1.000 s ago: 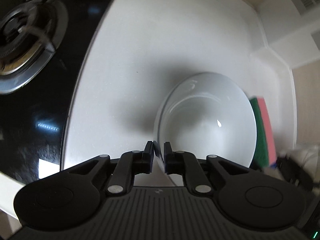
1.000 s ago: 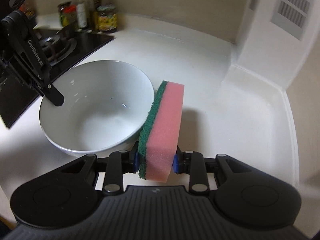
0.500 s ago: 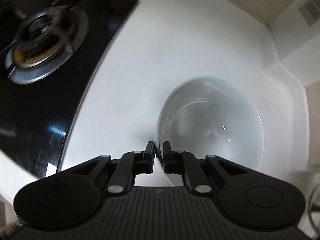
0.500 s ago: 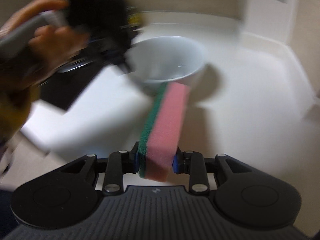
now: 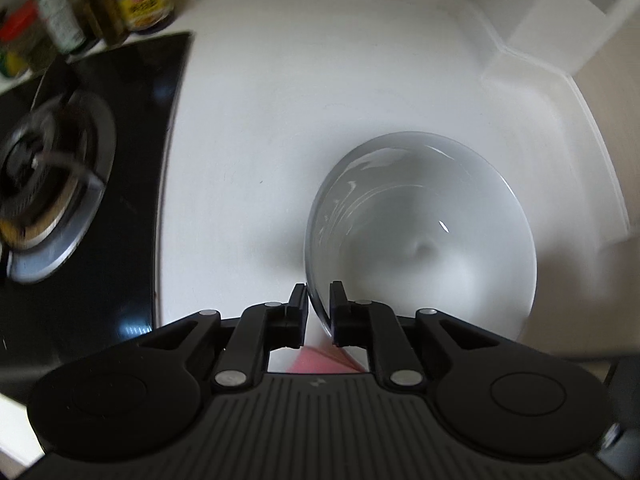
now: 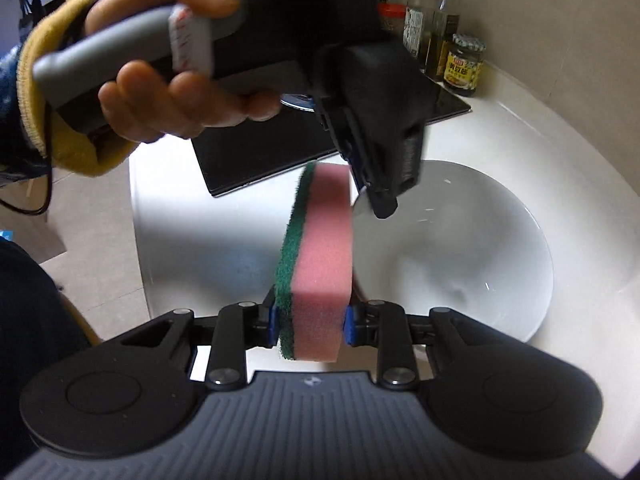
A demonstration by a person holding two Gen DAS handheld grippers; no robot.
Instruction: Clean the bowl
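Observation:
A white bowl (image 5: 424, 236) is held by its near rim in my left gripper (image 5: 319, 304), which is shut on that rim; the bowl tilts above the white counter (image 5: 280, 100). The bowl also shows in the right wrist view (image 6: 472, 256). My right gripper (image 6: 310, 320) is shut on a pink sponge with a green scouring side (image 6: 320, 256), held on edge against the outside of the bowl, below the left gripper (image 6: 376, 196). A sliver of the pink sponge (image 5: 320, 362) shows under the left jaws.
A black gas hob (image 5: 92, 184) with a burner (image 5: 44, 184) lies left. Jars and bottles (image 5: 136, 0) stand at the back, also in the right wrist view (image 6: 444, 44). The person's hand (image 6: 160, 76) holds the left gripper's handle. The counter edge (image 6: 140, 240) is at the left.
The right gripper swung around with the sponge to the bowl's left outer side, under the left gripper. The left gripper kept its hold on the rim and tipped the view up toward the back wall.

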